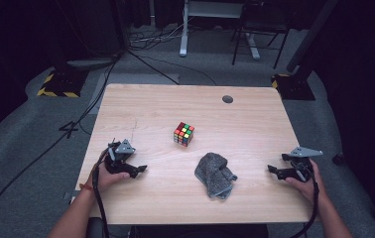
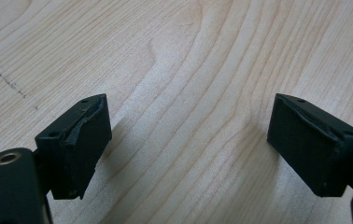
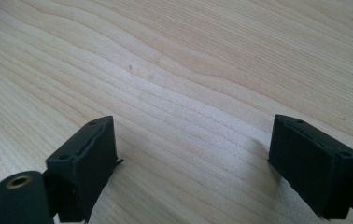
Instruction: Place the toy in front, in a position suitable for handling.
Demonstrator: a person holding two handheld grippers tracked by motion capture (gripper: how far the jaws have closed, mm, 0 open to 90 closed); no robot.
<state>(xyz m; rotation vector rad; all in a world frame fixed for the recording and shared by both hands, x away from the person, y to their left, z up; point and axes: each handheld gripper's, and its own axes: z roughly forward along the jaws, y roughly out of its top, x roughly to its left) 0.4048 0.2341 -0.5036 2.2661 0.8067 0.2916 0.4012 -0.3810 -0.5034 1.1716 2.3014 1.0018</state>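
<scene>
A colourful puzzle cube [image 1: 183, 133] stands near the middle of the light wooden table [image 1: 165, 101]. A crumpled grey cloth [image 1: 215, 174] lies in front of it, slightly to the right. My left gripper [image 1: 137, 170] rests at the table's left side, held by a hand, jaws open over bare wood [image 2: 188, 116]. My right gripper [image 1: 274, 171] sits at the right side, pointing inward toward the cloth, jaws open with only wood grain [image 3: 193, 116] between them. Neither gripper touches the cube or the cloth.
A small dark round hole [image 1: 227, 99] marks the table's far right part. Beyond the table are cables on grey floor [image 1: 141, 54], a stand with yellow-black tape [image 1: 56, 84] at the left and desk legs [image 1: 183, 34] at the back.
</scene>
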